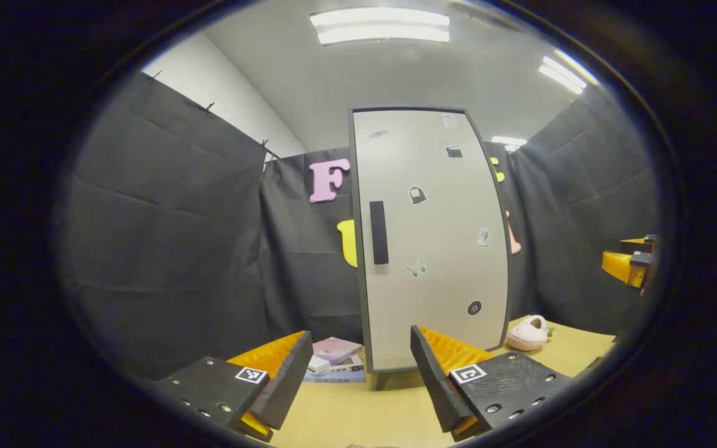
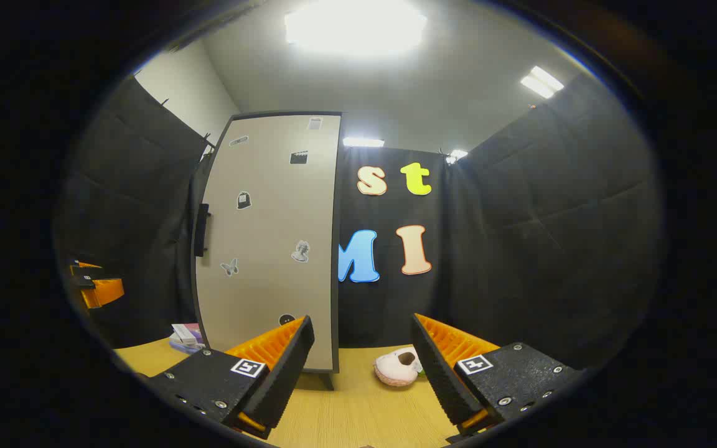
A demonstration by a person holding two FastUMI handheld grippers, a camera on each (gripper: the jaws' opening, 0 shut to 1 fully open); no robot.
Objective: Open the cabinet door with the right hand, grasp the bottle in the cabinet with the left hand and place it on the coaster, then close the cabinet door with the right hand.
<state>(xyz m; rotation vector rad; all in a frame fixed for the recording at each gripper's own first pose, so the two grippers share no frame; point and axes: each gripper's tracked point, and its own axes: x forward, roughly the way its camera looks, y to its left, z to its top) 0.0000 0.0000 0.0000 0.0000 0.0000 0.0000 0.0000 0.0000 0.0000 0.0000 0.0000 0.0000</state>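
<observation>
A tall cabinet [image 1: 433, 249] with a pale door and dark frame stands shut on the wooden table, straight ahead in the left gripper view. Its dark vertical handle [image 1: 378, 232] sits near the door's left edge. My left gripper [image 1: 358, 379] is open, low in front of the door, holding nothing. In the right gripper view the same cabinet [image 2: 271, 249] stands left of centre, its handle [image 2: 201, 230] on the far left edge. My right gripper [image 2: 363, 367] is open and empty, pointing just right of the cabinet. The other gripper [image 2: 94, 283] shows at that view's left edge.
A stack of books [image 1: 335, 361] lies left of the cabinet's foot. A small pink slipper-like toy [image 1: 528, 333] rests on the table [image 1: 358, 417] to the cabinet's right, also seen as the pink toy [image 2: 399, 367]. Black cloth walls close in all around.
</observation>
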